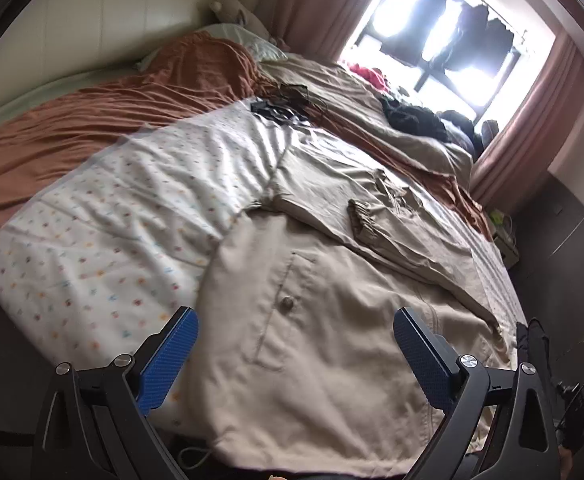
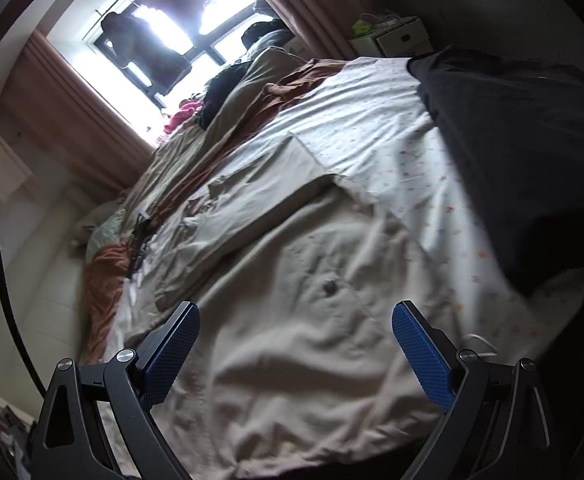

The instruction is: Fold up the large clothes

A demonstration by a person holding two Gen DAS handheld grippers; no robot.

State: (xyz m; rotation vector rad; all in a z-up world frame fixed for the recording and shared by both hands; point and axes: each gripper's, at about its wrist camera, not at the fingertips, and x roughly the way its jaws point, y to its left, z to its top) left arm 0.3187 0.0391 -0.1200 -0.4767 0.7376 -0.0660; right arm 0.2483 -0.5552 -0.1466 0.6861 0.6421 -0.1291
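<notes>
The bed (image 1: 72, 240) filled both views, covered by a white dotted sheet (image 1: 132, 200) with a rust blanket (image 1: 92, 120) and a tan duvet (image 1: 352, 120) bunched toward the window side. Your task item, the beige jacket (image 1: 312, 340), lay spread on the sheet near the foot edge, body toward you, one sleeve (image 1: 392, 236) already crossed over the body with its cuff (image 1: 358, 216) lying on top. The near part was wrinkled, not flat. A dark garment (image 2: 512, 160) sat on the bed at the far right of the right view, apart from the jacket.

Step, as I judged it: mid-fold, between grasps. Sleeve was in, body not yet folded over. Neither gripper held cloth.

Left gripper (image 1: 296, 344) hovered over the lower front, jaws wide, nothing between them. Right gripper (image 2: 296, 340) hovered over the same area from the other side, jaws wide too, empty. Whether the fingertips touched the fabric, couldn't tell.

Next move probably called for both of you dropping to the hem (image 1: 292, 456) at the near edge, each gripper pinching a corner, then carrying it up toward the collar. Pinch one garment only, not the sheet under it.

Small stuff: pocket button (image 1: 287, 304) sat between the left jaws' line of sight, drawcord (image 1: 196, 460) trailed off the hem at the bed edge; watch that it doesn't snag.
</notes>
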